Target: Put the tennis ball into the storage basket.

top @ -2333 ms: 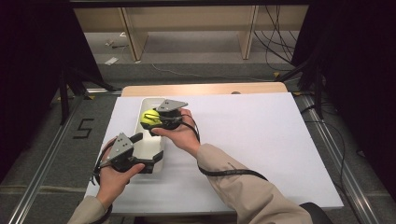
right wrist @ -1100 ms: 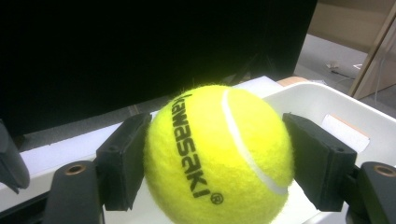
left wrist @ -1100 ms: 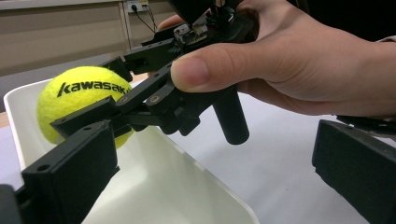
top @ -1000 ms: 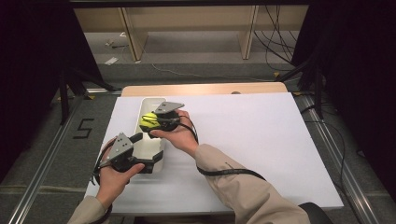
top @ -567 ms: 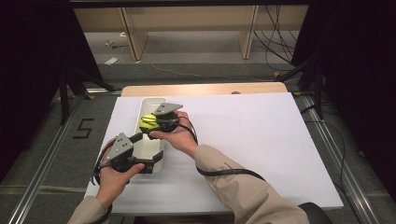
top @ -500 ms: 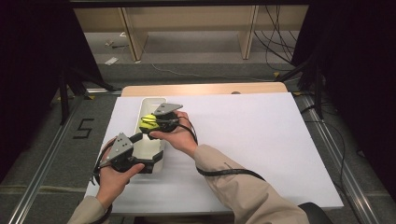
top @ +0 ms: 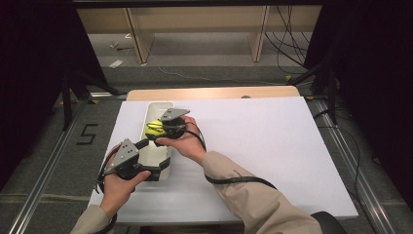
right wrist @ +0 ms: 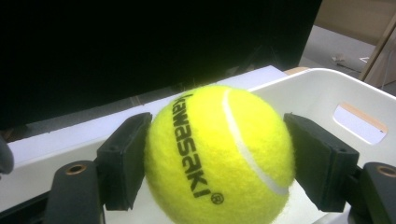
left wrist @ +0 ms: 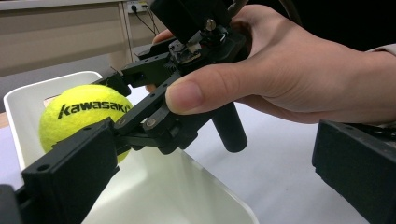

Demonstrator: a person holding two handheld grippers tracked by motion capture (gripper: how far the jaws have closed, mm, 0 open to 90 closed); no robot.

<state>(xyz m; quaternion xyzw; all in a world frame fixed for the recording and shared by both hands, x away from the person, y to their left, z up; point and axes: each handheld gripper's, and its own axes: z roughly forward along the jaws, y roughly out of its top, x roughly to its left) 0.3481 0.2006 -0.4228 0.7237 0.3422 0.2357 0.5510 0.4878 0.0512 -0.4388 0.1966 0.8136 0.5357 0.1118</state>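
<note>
**Right gripper view: tennis ball held over the white bin, release still to come**

Right gripper view puts the yellow tennis ball (right wrist: pixel 219 156) squarely between the two black pads, one pressed on each flank, so the right gripper (top: pixel 157 130) is clamped on it. Behind and below the ball lies the white bin (right wrist: pixel 327 93), with a handle slot cut in its far end wall. From the high view the ball (top: pixel 155 129) hangs above the middle of the long bin (top: pixel 157 105), which stands at the left part of the white worktop (top: pixel 272 146).

The left gripper (top: pixel 144 144) sits at the bin's near end, by its left rim. In the left gripper view its jaws stand wide apart, one low at the left and one at the right edge of the frame; whether they pinch the bin wall or merely rest by it I cannot tell.

My reading is that the step in hand is the carry into the bin, close to its end: the ball is over the opening but appears to be above the floor, not resting on it.

The next move likely calls for a short descent and then parting the right jaws. The ball will roll, so a low release near the floor should keep it from bouncing out.
</note>
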